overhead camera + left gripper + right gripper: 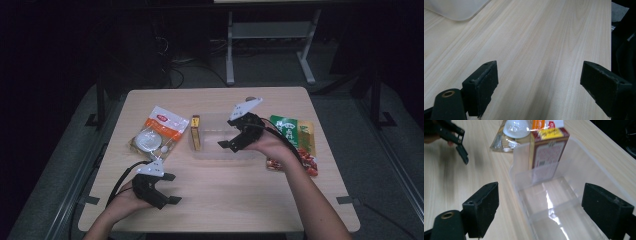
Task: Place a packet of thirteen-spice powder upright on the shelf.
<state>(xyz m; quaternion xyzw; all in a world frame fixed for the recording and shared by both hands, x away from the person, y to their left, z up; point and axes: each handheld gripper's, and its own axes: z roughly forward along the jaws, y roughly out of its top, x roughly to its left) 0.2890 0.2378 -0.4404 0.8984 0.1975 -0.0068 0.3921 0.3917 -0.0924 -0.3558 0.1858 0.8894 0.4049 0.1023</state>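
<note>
The wooden table (215,200) carried every item; a clear plastic bin (222,145) lay at its centre, with a yellow-and-red box (195,132) standing upright inside at the bin's left end; a green packet (292,132) lay right of the bin, a white-and-orange pouch (157,132) left of it; the right gripper (231,143) hovered over the bin, jaws released and empty; the left gripper (171,188) rested near the table's front, jaws spread, empty.

Orange-white snack bag (159,131) at 9 o'clock of table (215,205) centre; green packet (291,131) and red packet (306,162) at 3 o'clock.
</note>
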